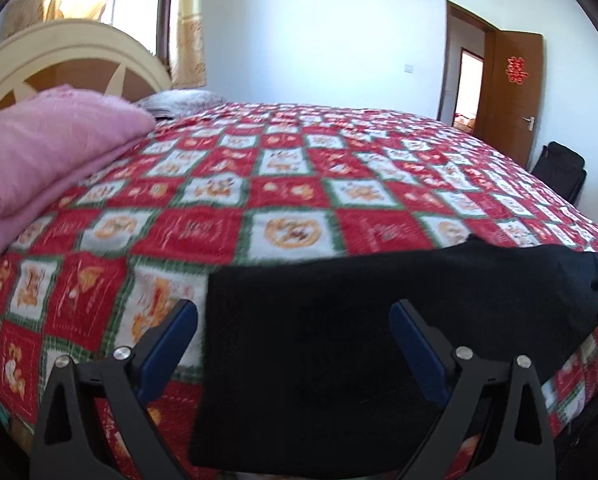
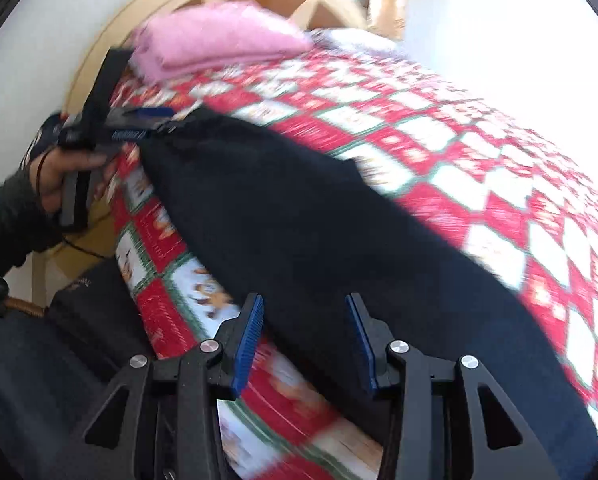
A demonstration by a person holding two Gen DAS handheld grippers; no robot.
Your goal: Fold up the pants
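Black pants (image 1: pixel 379 320) lie along the near edge of a bed with a red, white and green checked cover (image 1: pixel 283 184). My left gripper (image 1: pixel 295 312) is open, its blue pads on either side of the pants' end, not closed on the cloth. In the right wrist view the pants (image 2: pixel 299 232) stretch from the left gripper (image 2: pixel 147 124) at the far end toward my right gripper (image 2: pixel 305 308). The right gripper is open just above the pants' edge, with the cloth between and beyond its pads.
A folded pink blanket (image 1: pixel 47 144) lies by the cream headboard (image 1: pixel 67 52). A brown door (image 1: pixel 515 92) stands open at the far right, with a dark bag (image 1: pixel 559 168) near it. Dark bags (image 2: pixel 79 320) sit on the floor beside the bed.
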